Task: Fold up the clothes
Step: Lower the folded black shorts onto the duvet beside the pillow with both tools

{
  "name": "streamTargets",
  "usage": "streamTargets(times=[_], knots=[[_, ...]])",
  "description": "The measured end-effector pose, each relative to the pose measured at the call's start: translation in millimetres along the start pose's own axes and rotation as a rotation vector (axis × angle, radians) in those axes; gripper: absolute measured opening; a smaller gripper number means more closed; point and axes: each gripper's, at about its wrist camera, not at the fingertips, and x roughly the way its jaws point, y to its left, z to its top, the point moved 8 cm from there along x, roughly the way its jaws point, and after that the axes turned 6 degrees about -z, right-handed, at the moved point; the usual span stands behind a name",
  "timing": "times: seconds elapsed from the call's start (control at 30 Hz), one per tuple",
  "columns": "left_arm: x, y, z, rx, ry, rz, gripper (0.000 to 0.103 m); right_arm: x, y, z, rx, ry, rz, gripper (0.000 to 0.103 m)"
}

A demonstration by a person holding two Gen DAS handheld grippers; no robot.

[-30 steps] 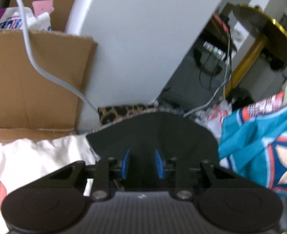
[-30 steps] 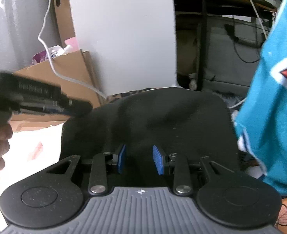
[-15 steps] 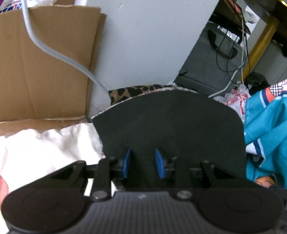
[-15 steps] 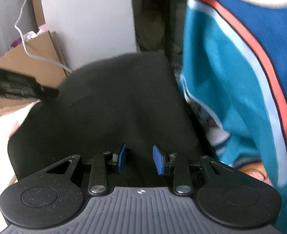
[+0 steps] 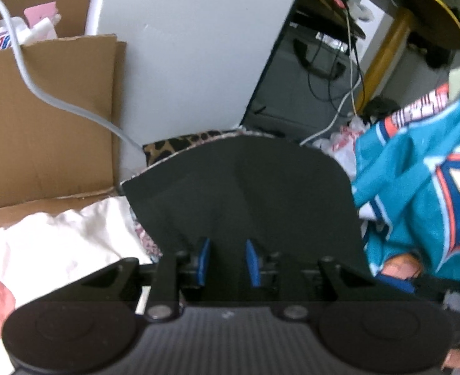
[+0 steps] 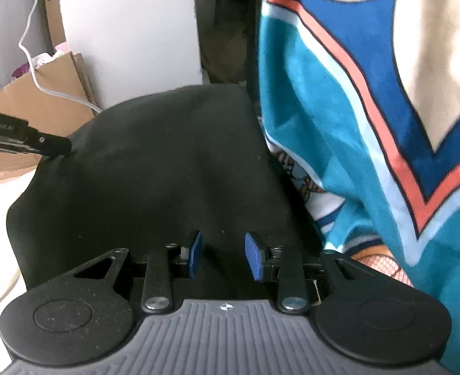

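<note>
Behind everything, a white panel (image 5: 192,53) is seen upright, with a cardboard box (image 5: 45,118) to its left and a grey cable (image 5: 42,93) draped across the box. A gold-rimmed round table (image 5: 423,15) is seen at upper right in the left wrist view, above a tangle of wires.

A black garment (image 5: 245,193) is spread in front of both cameras, smooth and matt, with a rounded far edge and a faint crease down its middle. It lies over a leopard-print cloth (image 5: 180,143), of which only a strip is shown at the far edge. Pale cream fabric (image 5: 58,243) lies to its left. A teal jersey (image 6: 370,125) with blue, orange and white bands is bunched against its right side, filling the right of the right wrist view.

The left tongs (image 5: 227,261) are set narrow, and the black garment is held between their blue pads. The right tongs (image 6: 222,257) are set a little wider, again with the garment gripped between the pads. In the right wrist view the left tongs' tip is seen at the garment's left edge.
</note>
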Motion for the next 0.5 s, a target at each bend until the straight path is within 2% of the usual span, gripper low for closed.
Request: streamTargets(times=[0.23,0.5], knots=[[7,5,-10,0.014,0.003,0.012,0.028,3,-4,-7,0.005,0.027,-0.019,0.038],[9,6,-10,0.009,0.010,-0.006,0.029,10,16,41,-0.017,-0.061,-0.004,0.038]])
